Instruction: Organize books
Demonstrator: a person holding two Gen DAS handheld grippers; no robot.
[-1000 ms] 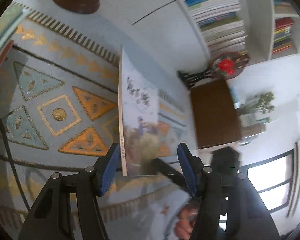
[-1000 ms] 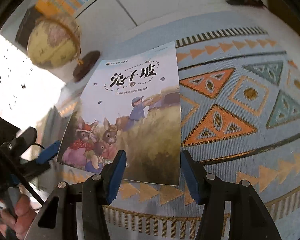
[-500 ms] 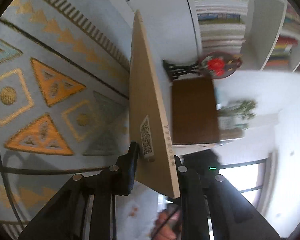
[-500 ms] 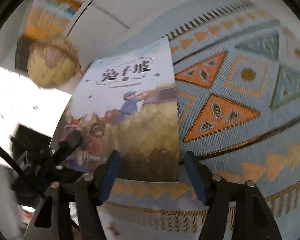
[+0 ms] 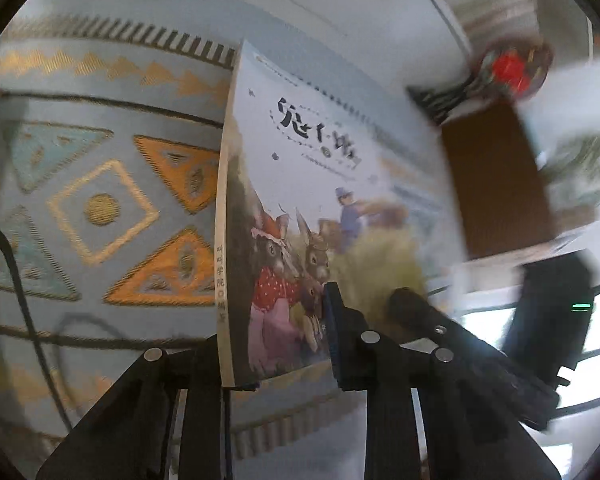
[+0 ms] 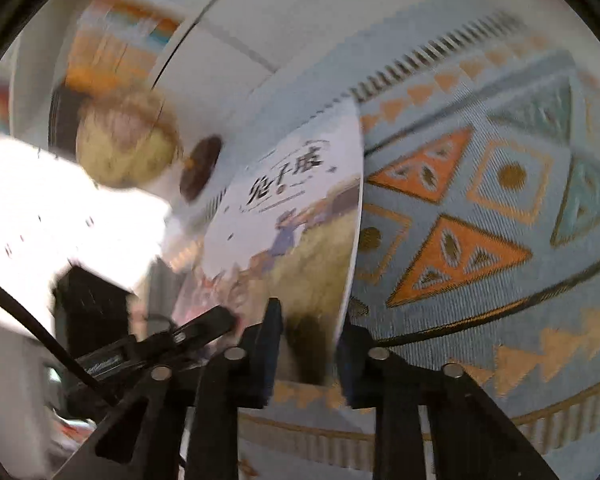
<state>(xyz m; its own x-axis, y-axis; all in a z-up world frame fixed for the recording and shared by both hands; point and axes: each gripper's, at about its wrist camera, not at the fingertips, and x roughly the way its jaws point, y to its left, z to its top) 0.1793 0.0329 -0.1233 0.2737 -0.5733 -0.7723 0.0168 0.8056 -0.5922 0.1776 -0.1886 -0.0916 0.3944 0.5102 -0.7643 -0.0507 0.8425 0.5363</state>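
I'm mid-handover: my left gripper (image 5: 276, 340) is clamped on the picture book (image 5: 324, 208) at its spine corner, while my right gripper (image 6: 308, 344) has just closed on its opposite edge, book upright ahead of both; next I'd carry it to the shelf

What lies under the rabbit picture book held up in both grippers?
Under the rabbit picture book lies the blue patterned rug, its orange triangles showing beside the book. The rug directly beneath the cover is hidden.
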